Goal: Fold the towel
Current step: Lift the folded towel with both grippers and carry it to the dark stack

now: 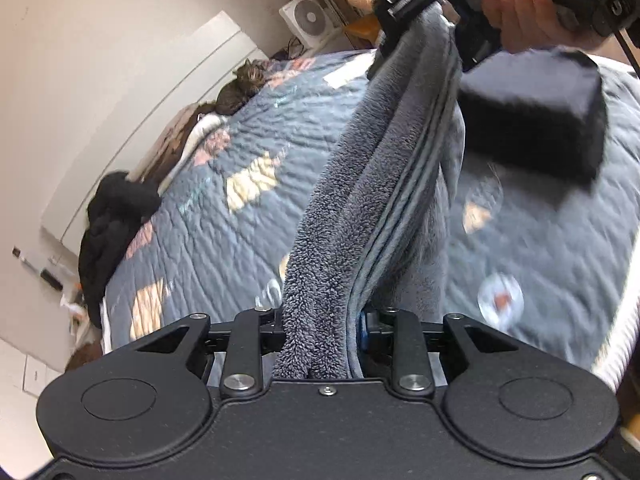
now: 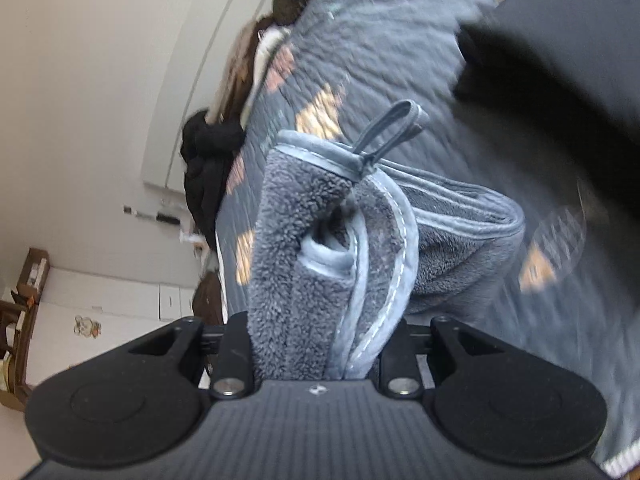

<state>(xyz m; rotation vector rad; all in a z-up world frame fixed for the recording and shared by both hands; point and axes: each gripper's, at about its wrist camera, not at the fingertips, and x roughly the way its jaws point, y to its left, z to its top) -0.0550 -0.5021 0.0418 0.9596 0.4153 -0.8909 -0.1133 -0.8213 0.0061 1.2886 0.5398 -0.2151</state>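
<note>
A grey plush towel (image 1: 384, 184) with lighter piped edges stretches above the bed. My left gripper (image 1: 324, 328) is shut on its near end. The right gripper (image 1: 404, 16), held by a hand (image 1: 520, 4), clamps the far end at the top of the left wrist view. In the right wrist view my right gripper (image 2: 316, 328) is shut on a bunched towel (image 2: 320, 248) corner. A hanging loop (image 2: 394, 128) sticks up from that corner. The rest of the cloth trails off to the right, folded in layers.
A blue-grey quilt (image 1: 224, 224) with tan patches covers the bed under both grippers. A dark folded stack (image 1: 536, 116) lies on the bed at right. Black clothing (image 1: 108, 236) and a cat (image 1: 240, 88) are along the wall-side edge. A fan (image 1: 310, 16) stands beyond.
</note>
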